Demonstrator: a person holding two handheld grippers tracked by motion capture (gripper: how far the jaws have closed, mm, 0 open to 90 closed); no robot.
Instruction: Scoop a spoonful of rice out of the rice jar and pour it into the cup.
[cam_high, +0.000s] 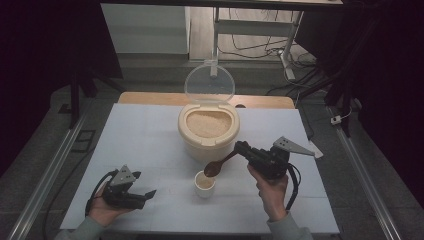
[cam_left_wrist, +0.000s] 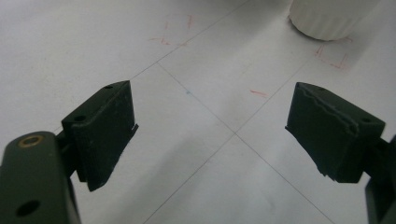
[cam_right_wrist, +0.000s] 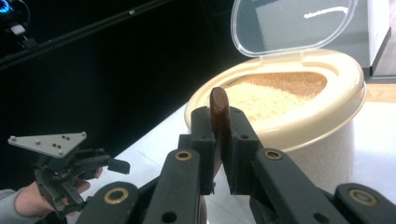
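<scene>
While the rice tub's lid stands up, things lie thus:
Right gripper (cam_high: 243, 148): jaws clamped on the handle of a brown wooden spoon (cam_high: 218, 165); held in the person's right hand (cam_high: 271, 192), right of centre, near side of table.
Spoon: handle pinched betw. both pads; in right gripper view its handle end (cam_right_wrist: 218, 106) sticks up above the jaws. Bowl end points left & down, sitting just above the cup, at its far rim. Can't tell if anything is in the spoon bowl.
Cup (cam_high: 205, 184): small, white, upright, near-centre of table, just near of the tub; pale fill visible inside. In left gripper view its ribbed base (cam_left_wrist: 329, 18) shows at top right.
Rice tub (cam_high: 208, 131): cream, round, centre of table, far of cup; filled w/ pale grains close to the rim. Clear lid (cam_high: 209, 83) hinged at far side, standing about upright.
Left gripper (cam_high: 149, 194): jaws wide apart, nothing betw. them; left gripper view shows bare table betw. the pads. Rests low at near-left, in the left hand (cam_high: 102, 209), well apart from cup.
Table (cam_high: 145, 135): white top w/ thin ruled lines & small red marks.
</scene>
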